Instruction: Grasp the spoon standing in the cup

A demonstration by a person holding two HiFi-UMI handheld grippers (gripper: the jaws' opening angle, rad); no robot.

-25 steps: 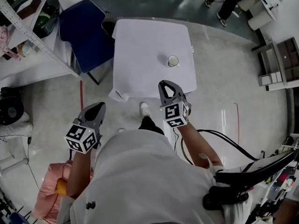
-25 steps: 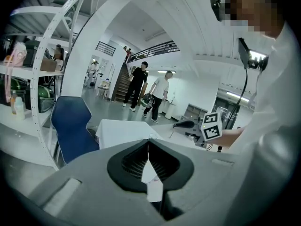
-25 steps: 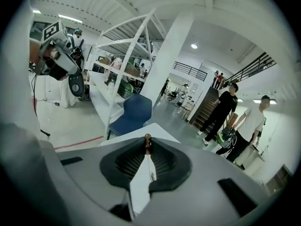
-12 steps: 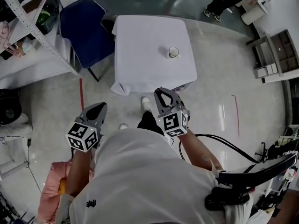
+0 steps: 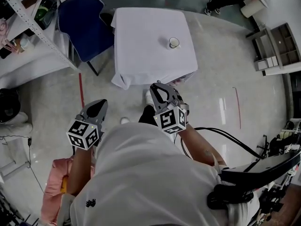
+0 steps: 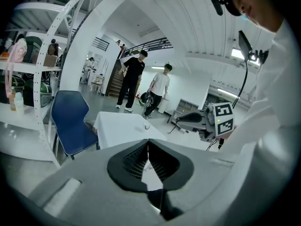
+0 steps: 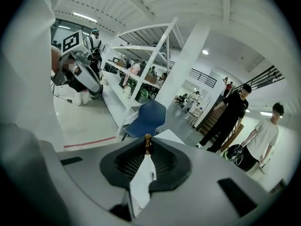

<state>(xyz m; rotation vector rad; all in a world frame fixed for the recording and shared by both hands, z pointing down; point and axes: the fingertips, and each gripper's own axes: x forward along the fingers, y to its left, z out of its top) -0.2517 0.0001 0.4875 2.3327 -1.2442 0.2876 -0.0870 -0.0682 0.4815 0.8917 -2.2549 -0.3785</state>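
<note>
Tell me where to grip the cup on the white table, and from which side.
Grip the cup across its round wall just under the rim, coming in from the near edge of the table. It stands upright toward the table's right side with nothing close around it, so that approach looks open. Any handle is too small to make out.

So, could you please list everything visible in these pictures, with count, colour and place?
table: one, white cloth, ahead of the person.
cup: one, white, on the table's right part.
chair: one, blue, left of the table.
shelving: one, white, far left.
pink bundle: one, on the floor at the person's left.
bystanders: two, in black and in white, beyond the table.
brown piece: one, small, between the right gripper's jaw tips; unidentifiable.
left gripper: one, grey, jaws together, empty.
right gripper: one, grey, closed on the brown piece.
</note>
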